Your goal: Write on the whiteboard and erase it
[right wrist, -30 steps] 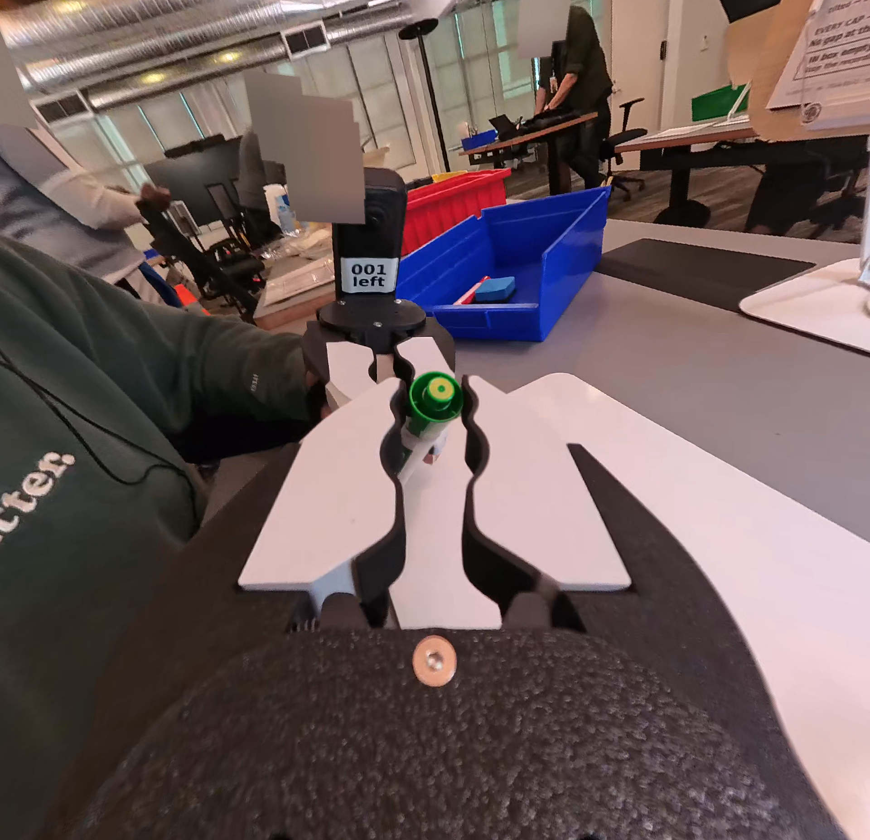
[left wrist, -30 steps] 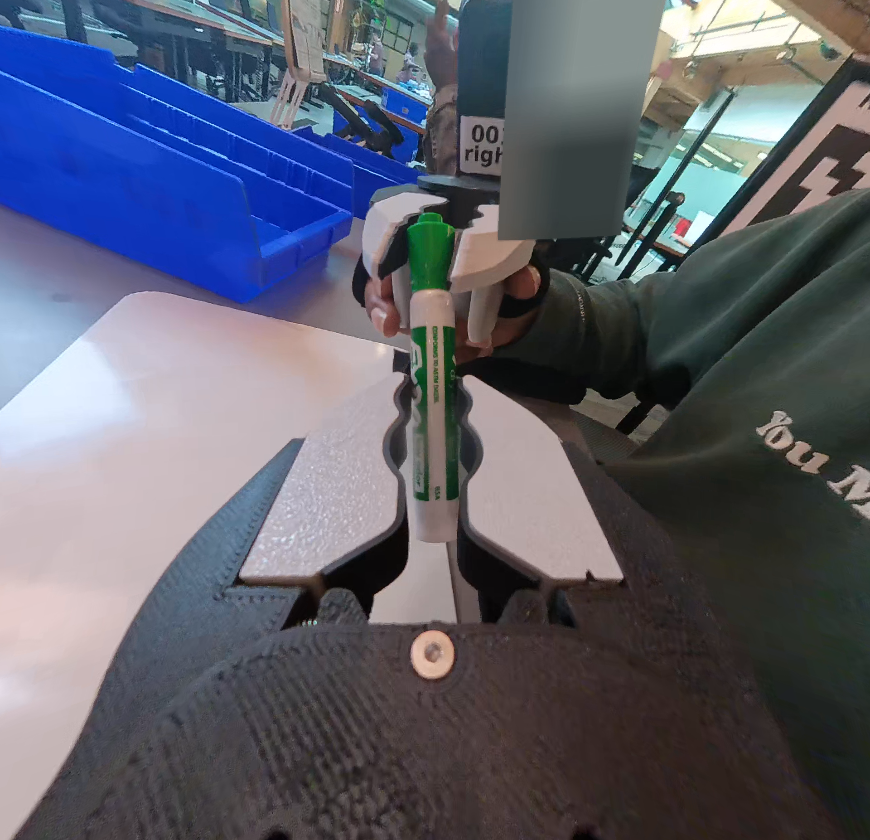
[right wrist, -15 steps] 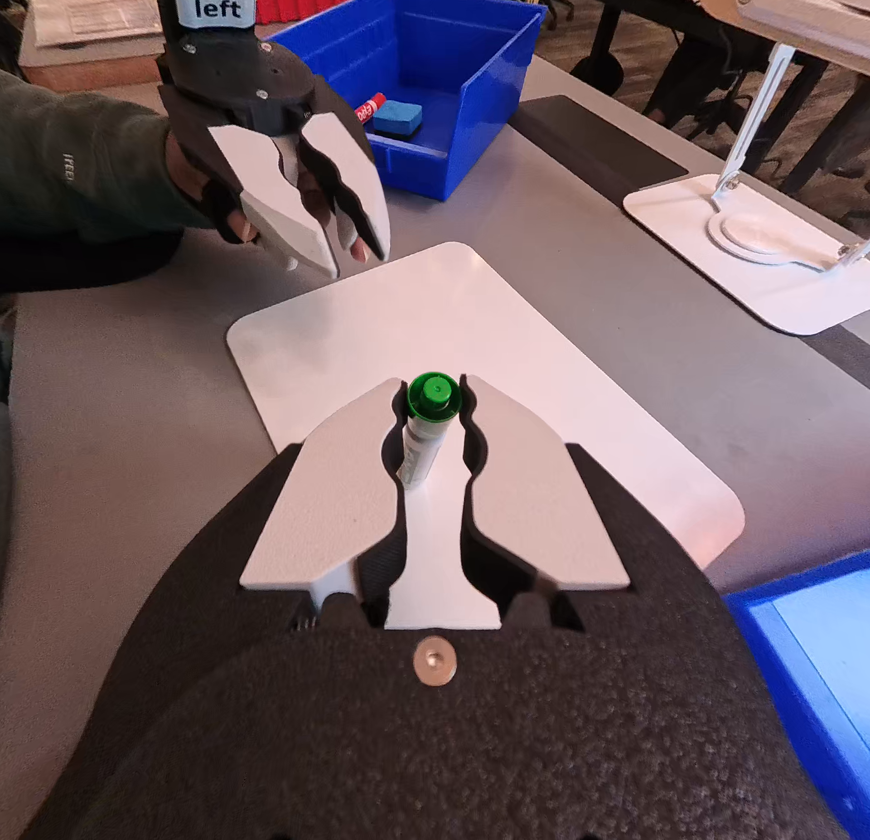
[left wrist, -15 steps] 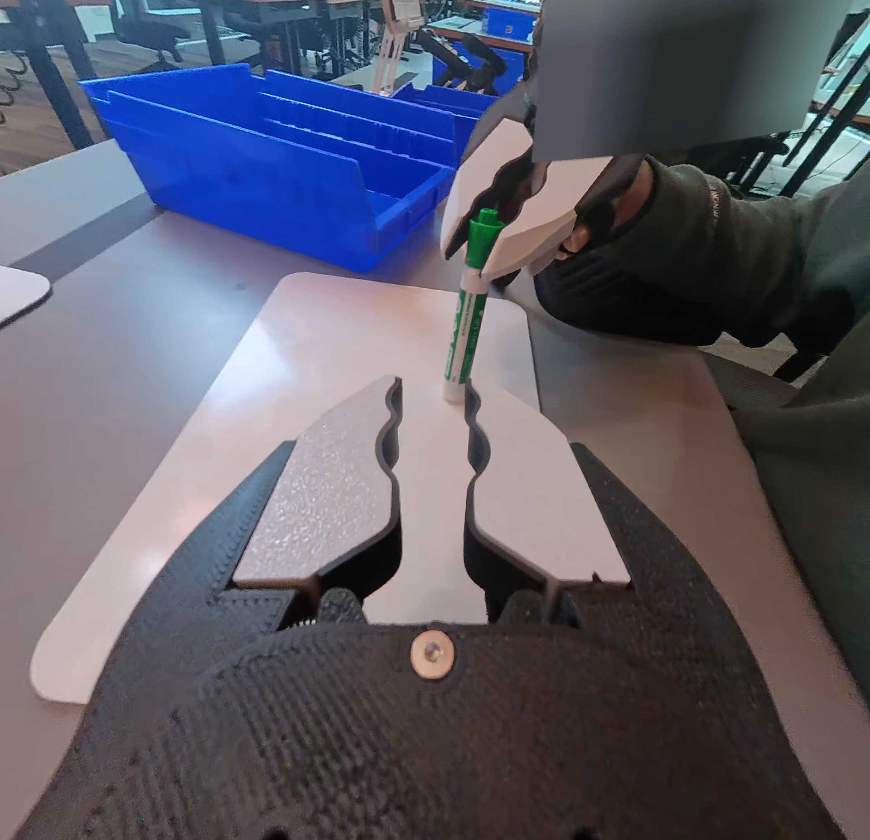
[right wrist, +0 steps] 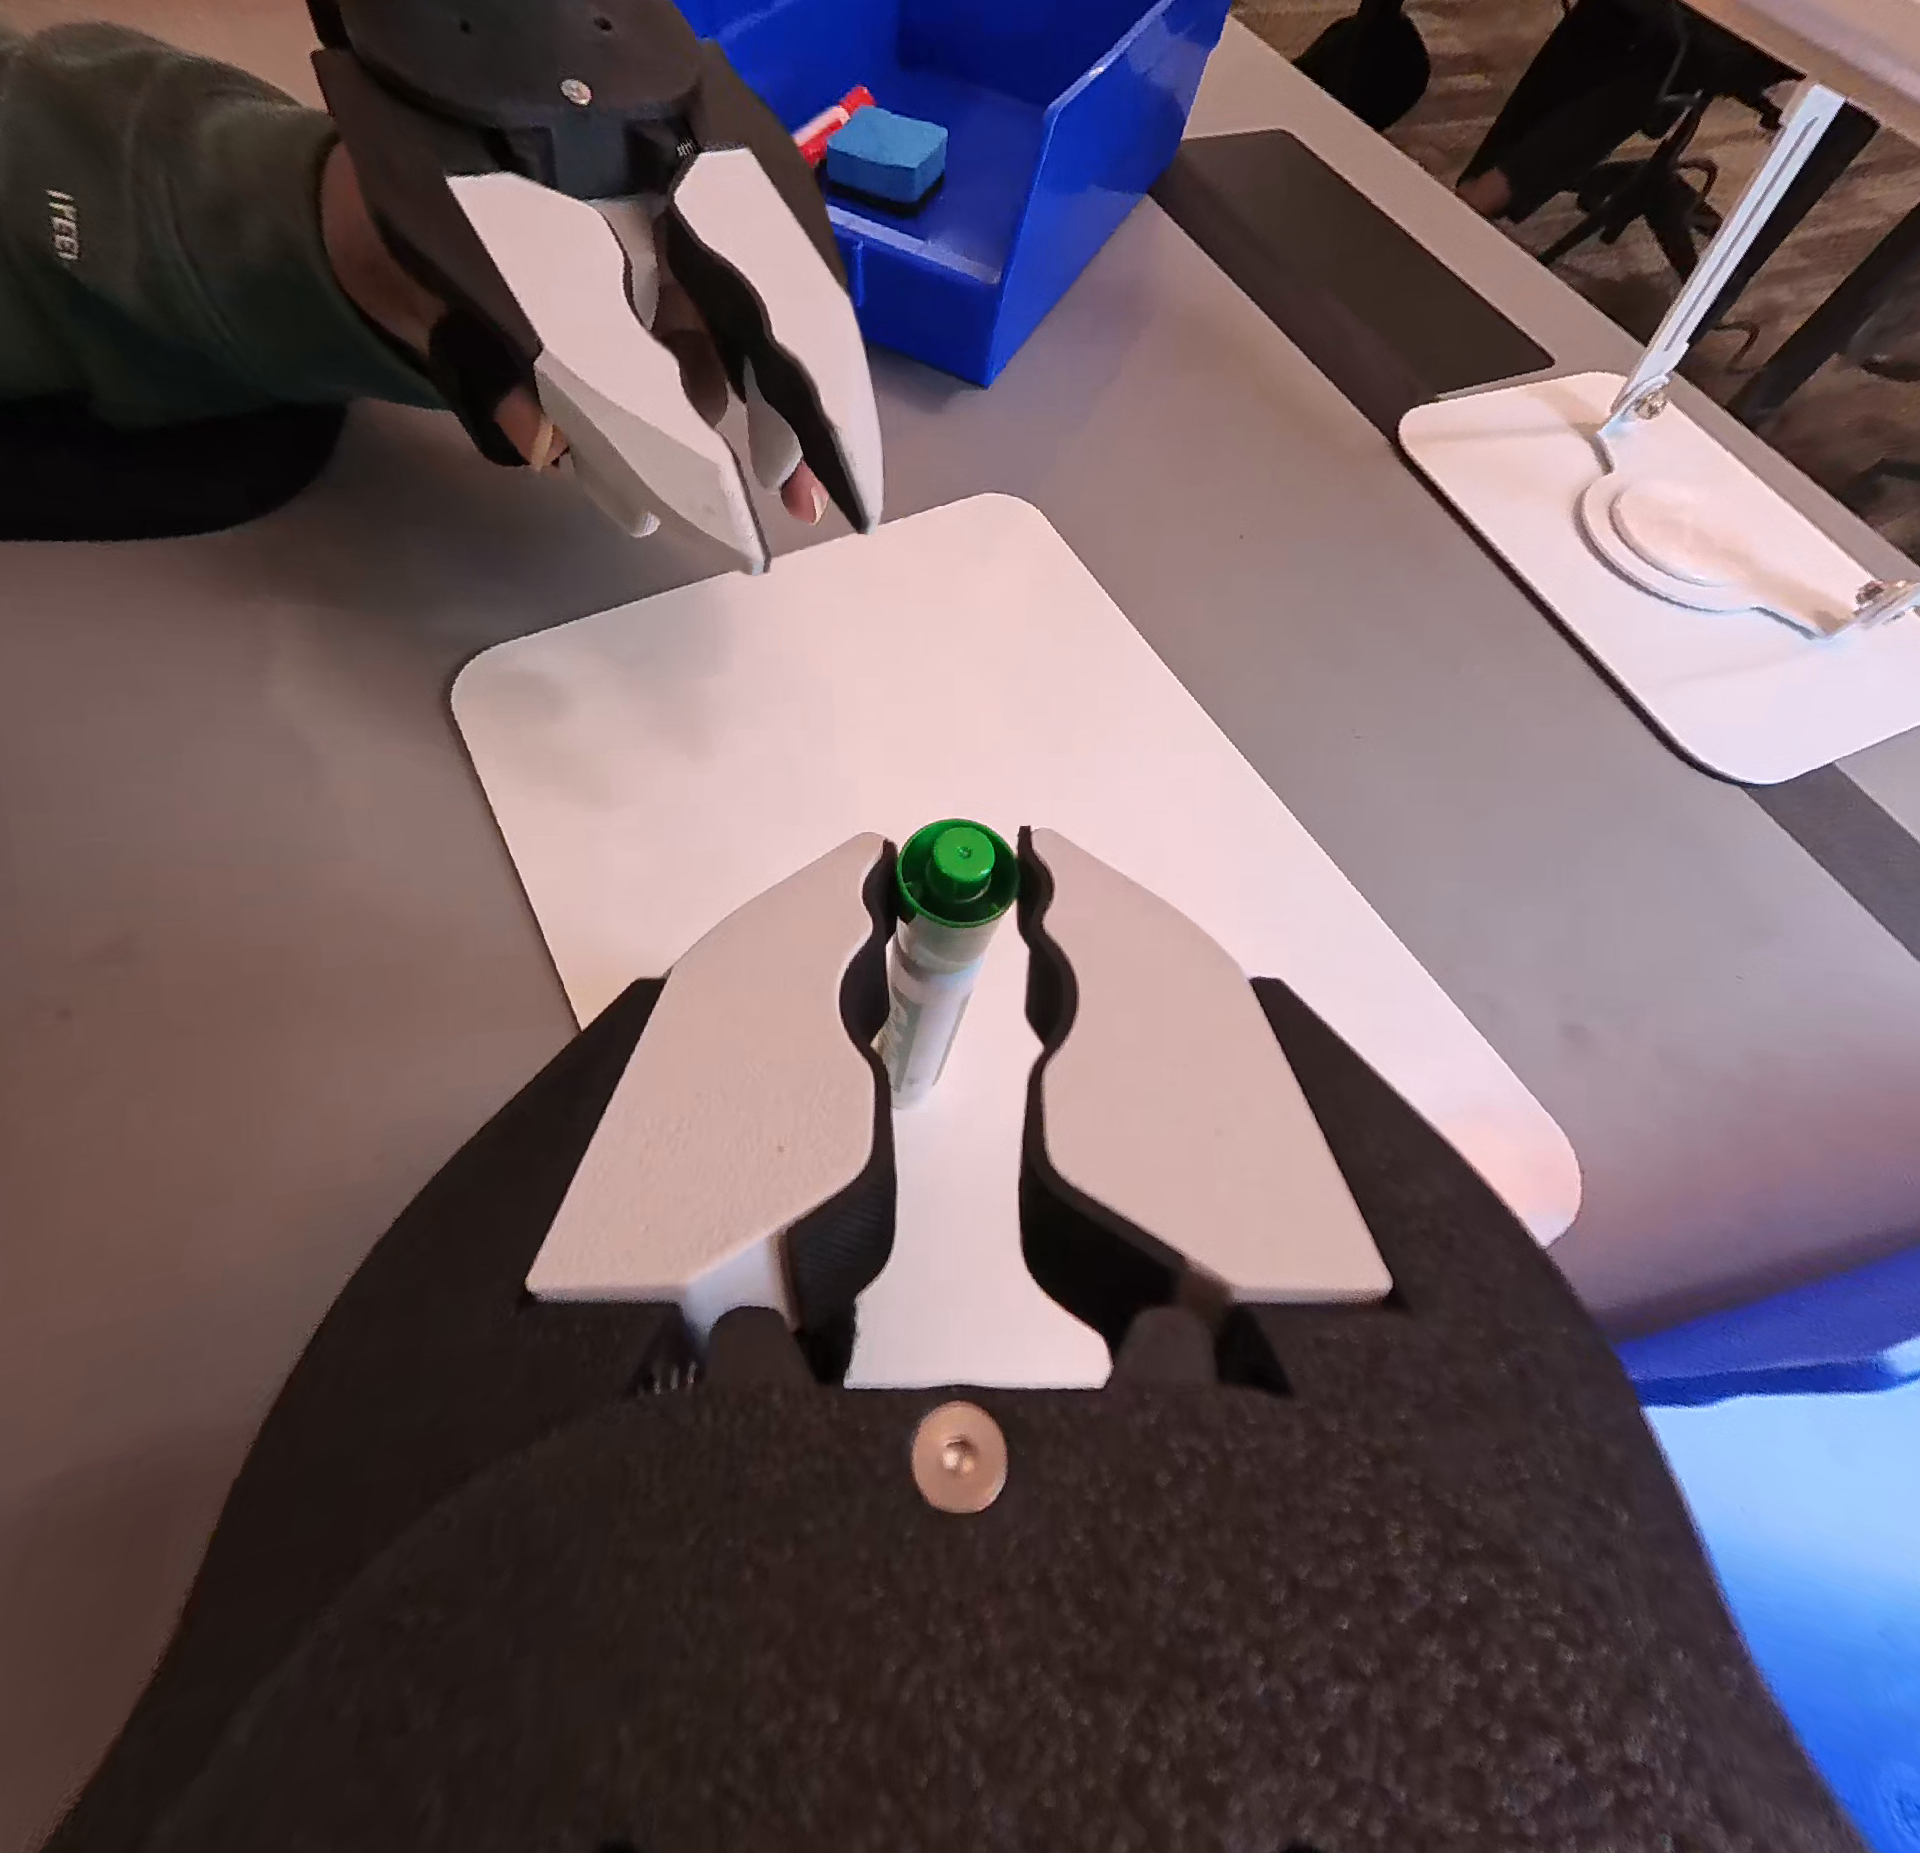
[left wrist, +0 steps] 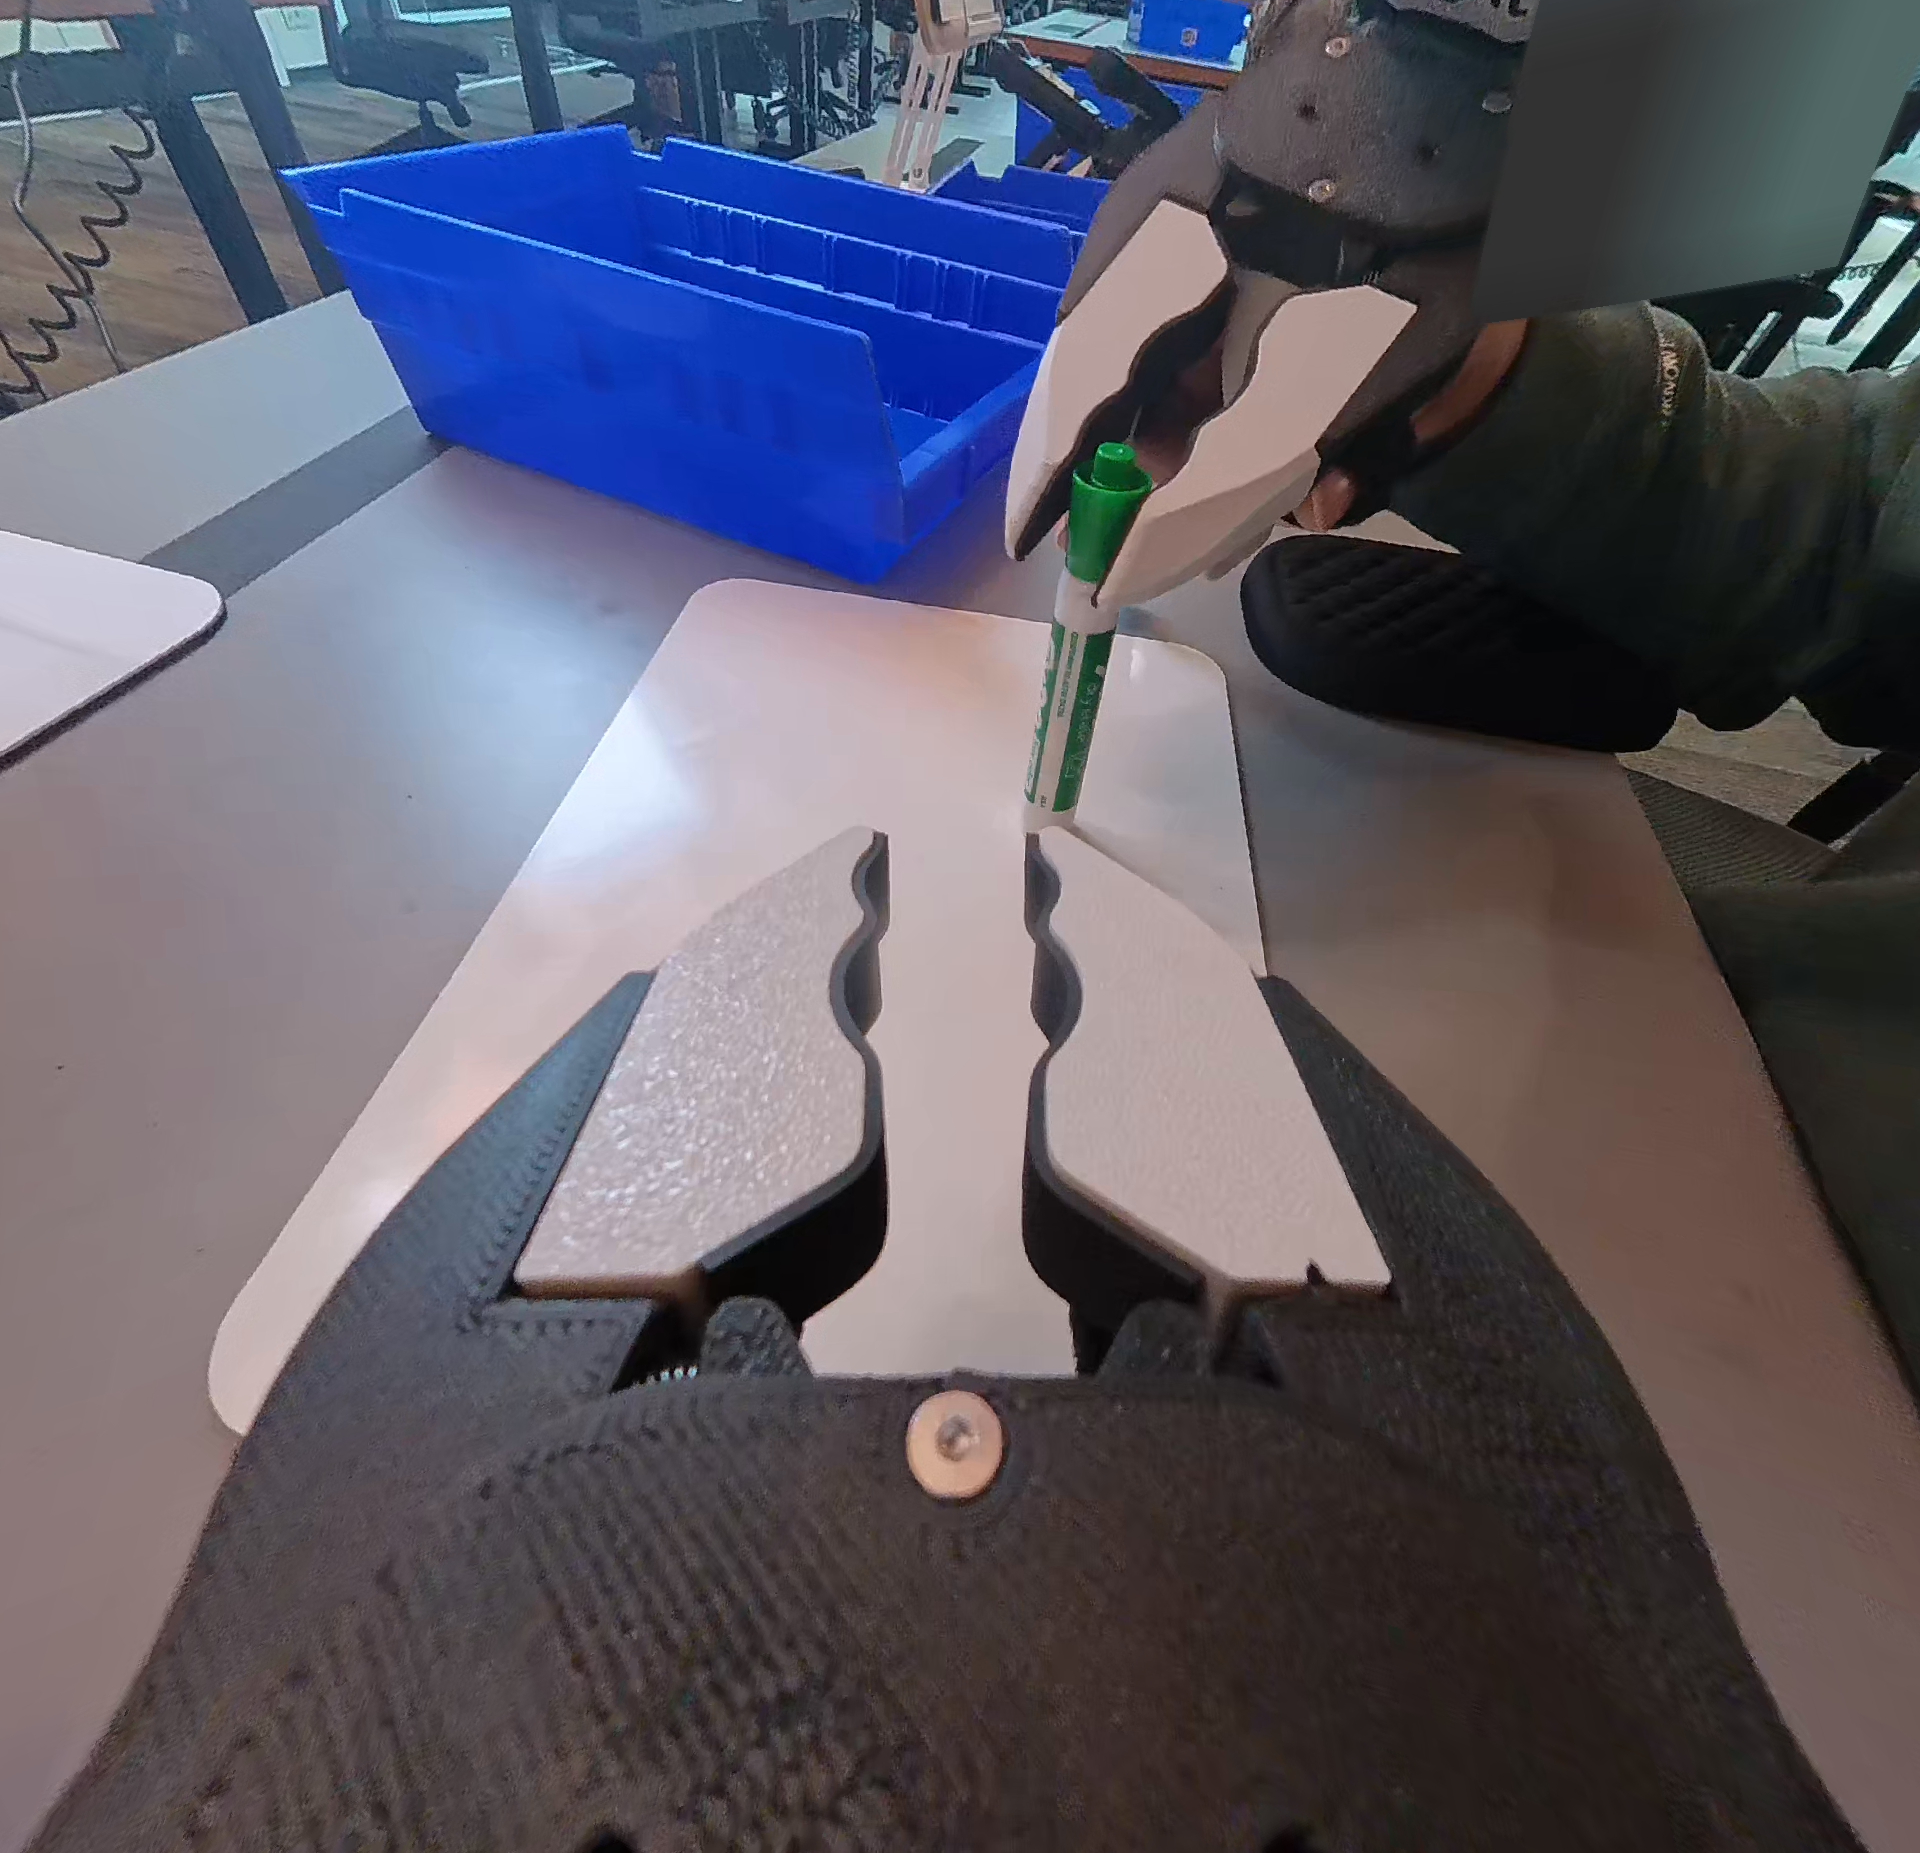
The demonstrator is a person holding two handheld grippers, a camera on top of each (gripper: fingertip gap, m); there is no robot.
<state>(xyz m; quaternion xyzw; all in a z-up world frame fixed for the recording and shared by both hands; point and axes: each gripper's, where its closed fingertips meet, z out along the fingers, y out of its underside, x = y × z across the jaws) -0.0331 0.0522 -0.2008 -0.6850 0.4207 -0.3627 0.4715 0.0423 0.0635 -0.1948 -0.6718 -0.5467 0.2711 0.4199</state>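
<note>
While the right gripper (right wrist: 954,873) clamps its jaws on the green end of the marker (right wrist: 930,993), the marker stands near upright with its lower end on the whiteboard (right wrist: 831,723). Left gripper (left wrist: 956,868) holds nothing, jaws parted, poised over the board's other end.

Left wrist view: full marker length, white barrel with green print (left wrist: 1070,702), right gripper (left wrist: 1117,525) pinching near the top; lower tip hidden behind the left gripper's own finger, so contact is unclear there. Right wrist view: looks straight down the marker, and shows the left gripper (right wrist: 800,525) above the board's far edge.

Grey surface (right wrist: 260,764). Only the right view shows the blue bin (right wrist: 1039,276) holding a blue eraser (right wrist: 888,156) and a red marker (right wrist: 831,125), plus a white stand base (right wrist: 1662,598). Only the left view shows a long divided blue bin (left wrist: 665,349), with desks and chairs behind.
</note>
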